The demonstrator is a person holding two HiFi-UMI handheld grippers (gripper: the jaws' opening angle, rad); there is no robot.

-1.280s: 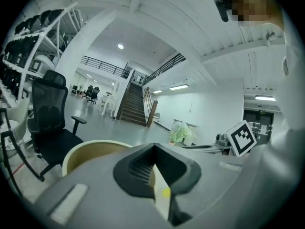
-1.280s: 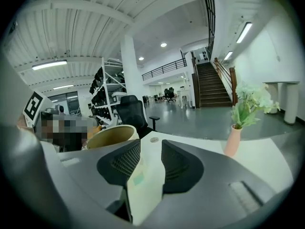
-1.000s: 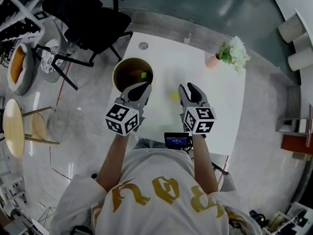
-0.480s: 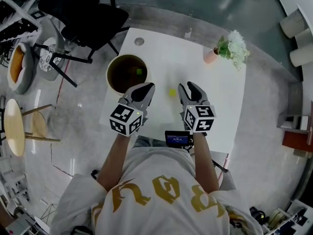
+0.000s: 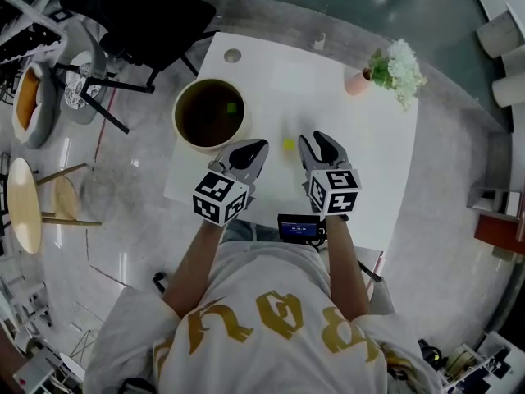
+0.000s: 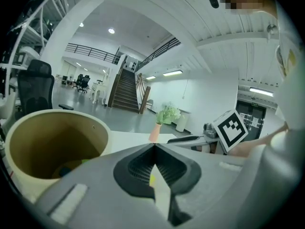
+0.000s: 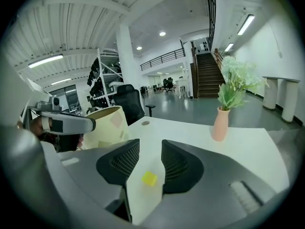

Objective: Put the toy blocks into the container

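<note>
A small yellow block (image 5: 288, 144) lies on the white table (image 5: 365, 158), between my two grippers. In the right gripper view the yellow block (image 7: 149, 178) sits on the tabletop just ahead of the open jaws of my right gripper (image 7: 150, 144), untouched. The round tan container (image 5: 210, 113) stands at the table's left with a green block (image 5: 232, 107) inside. My left gripper (image 5: 257, 148) is right of the container, its jaws shut with tips meeting (image 6: 153, 148) and nothing held. The container (image 6: 52, 147) fills that view's left.
A pink vase of pale flowers (image 5: 385, 76) stands at the table's far right. A cable hole (image 5: 233, 55) lies beyond the container. A small dark device (image 5: 299, 229) sits at the near edge. A black office chair (image 5: 139, 15) and stools (image 5: 23, 208) stand to the left.
My left gripper has moved right, off the container's rim and closer to the yellow block. Both grippers have sunk toward the tabletop.
</note>
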